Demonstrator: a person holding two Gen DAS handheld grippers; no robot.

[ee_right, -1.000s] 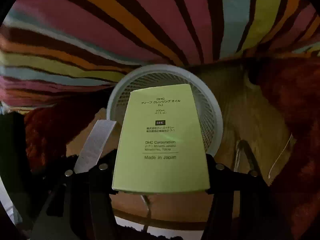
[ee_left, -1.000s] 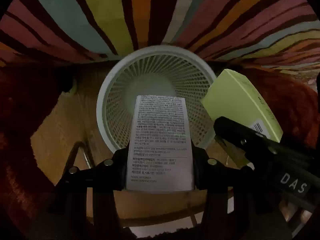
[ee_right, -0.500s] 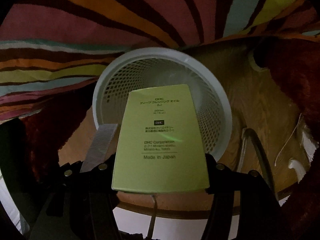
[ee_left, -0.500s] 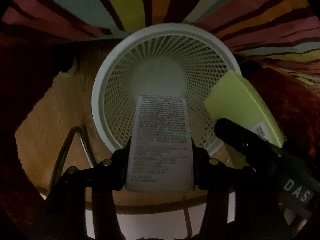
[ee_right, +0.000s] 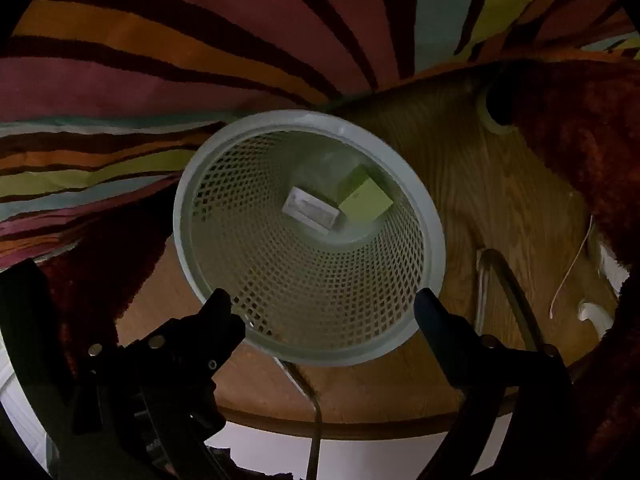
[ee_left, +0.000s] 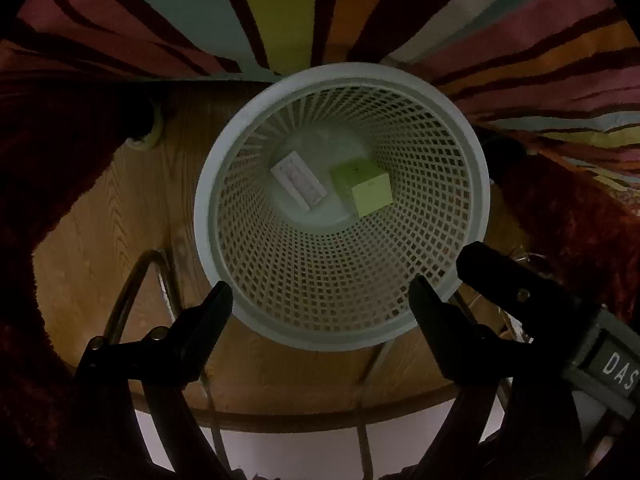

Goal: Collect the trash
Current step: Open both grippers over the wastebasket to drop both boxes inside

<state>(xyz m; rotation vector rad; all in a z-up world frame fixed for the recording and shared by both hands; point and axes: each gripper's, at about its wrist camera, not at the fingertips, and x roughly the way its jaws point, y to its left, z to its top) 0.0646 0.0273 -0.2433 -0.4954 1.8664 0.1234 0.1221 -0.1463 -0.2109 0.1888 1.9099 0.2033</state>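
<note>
A white mesh wastebasket [ee_left: 212, 200] [ee_right: 432, 248] stands on a wooden floor, seen from above. At its bottom lie a white printed box [ee_left: 298, 185] [ee_right: 310, 209] and a lime-green box [ee_left: 366, 188] [ee_right: 365, 200], side by side. My left gripper [ee_left: 320, 292] hangs over the basket's near rim, its jaws opening wide with nothing between them. My right gripper [ee_right: 324, 304] hovers over the same rim, jaws also opening and empty. In the left wrist view the right gripper's black finger [ee_left: 516, 288] shows at the right.
A striped rug [ee_left: 280, 8] [ee_right: 200, 40] lies beyond the basket, and dark red shaggy fabric [ee_left: 580, 220] [ee_right: 580, 120] flanks the floor. Metal tube legs [ee_left: 132, 288] [ee_right: 508, 280] run beside the basket. A thin white cord [ee_right: 572, 264] trails at the right.
Both grippers went from shut on their boxes to wide open. The white box and the green box dropped to the bottom of the basket. Both grippers sank a little closer to the rim.
</note>
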